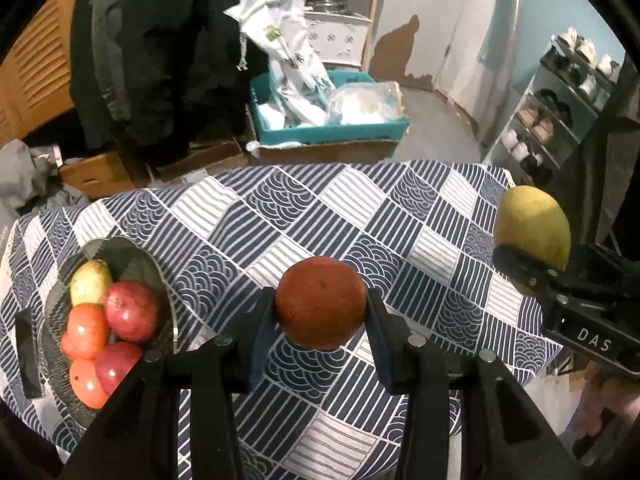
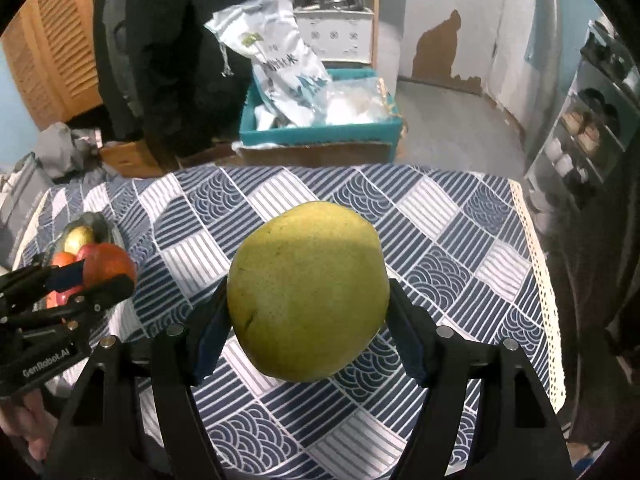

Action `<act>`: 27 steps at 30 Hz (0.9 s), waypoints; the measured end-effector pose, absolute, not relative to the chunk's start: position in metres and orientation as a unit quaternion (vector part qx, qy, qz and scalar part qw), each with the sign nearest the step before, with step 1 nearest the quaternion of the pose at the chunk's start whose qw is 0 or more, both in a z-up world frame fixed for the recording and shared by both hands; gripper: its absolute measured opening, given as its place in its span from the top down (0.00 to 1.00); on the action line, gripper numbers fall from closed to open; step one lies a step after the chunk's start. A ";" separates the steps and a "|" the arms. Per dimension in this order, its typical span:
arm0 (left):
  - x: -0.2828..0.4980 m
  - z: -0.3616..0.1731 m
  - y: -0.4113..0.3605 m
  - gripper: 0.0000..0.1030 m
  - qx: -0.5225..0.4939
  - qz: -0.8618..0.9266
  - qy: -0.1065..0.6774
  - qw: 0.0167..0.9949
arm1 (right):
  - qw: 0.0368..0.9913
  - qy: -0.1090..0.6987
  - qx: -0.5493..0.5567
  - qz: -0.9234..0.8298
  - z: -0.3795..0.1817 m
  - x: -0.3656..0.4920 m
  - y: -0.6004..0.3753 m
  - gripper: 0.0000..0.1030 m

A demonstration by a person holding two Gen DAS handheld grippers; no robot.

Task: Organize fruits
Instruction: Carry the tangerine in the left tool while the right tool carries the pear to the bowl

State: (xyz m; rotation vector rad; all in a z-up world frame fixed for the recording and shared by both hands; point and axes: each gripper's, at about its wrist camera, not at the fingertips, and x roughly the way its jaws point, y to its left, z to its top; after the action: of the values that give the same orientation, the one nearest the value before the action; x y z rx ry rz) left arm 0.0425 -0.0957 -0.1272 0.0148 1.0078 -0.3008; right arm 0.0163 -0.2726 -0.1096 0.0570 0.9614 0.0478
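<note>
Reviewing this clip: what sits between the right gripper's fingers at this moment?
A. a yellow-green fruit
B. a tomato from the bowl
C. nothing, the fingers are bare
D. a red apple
A: in the right wrist view the right gripper is clamped on the big yellow-green fruit above the patterned tablecloth, while the round orange-red fruit is in the left gripper.

Left gripper (image 1: 320, 312) clamps round red-orange fruit (image 1: 320, 304) above patterned blue-white tablecloth (image 1: 304, 216). Glass bowl (image 1: 132, 256) of fruit near left edge; right gripper (image 1: 532, 256) grips yellow-green mango (image 1: 532, 228).
</note>
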 end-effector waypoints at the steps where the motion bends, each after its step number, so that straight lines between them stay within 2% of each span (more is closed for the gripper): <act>1: 0.042 -0.125 -0.093 0.57 0.007 -0.141 0.478 0.867 | 0.887 0.460 0.027 0.025 -0.108 0.017 -0.270 0.30; 27: 0.041 -0.103 0.022 0.57 -0.062 -0.064 0.454 0.886 | 0.891 0.440 -0.027 0.108 -0.084 0.046 -0.152 0.30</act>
State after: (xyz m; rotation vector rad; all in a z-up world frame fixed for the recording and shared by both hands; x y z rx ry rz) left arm 0.0412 0.0217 -0.1029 -0.1297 0.9451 -0.1326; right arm 0.0465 -0.1519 -0.0843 -0.0564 0.9128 0.2251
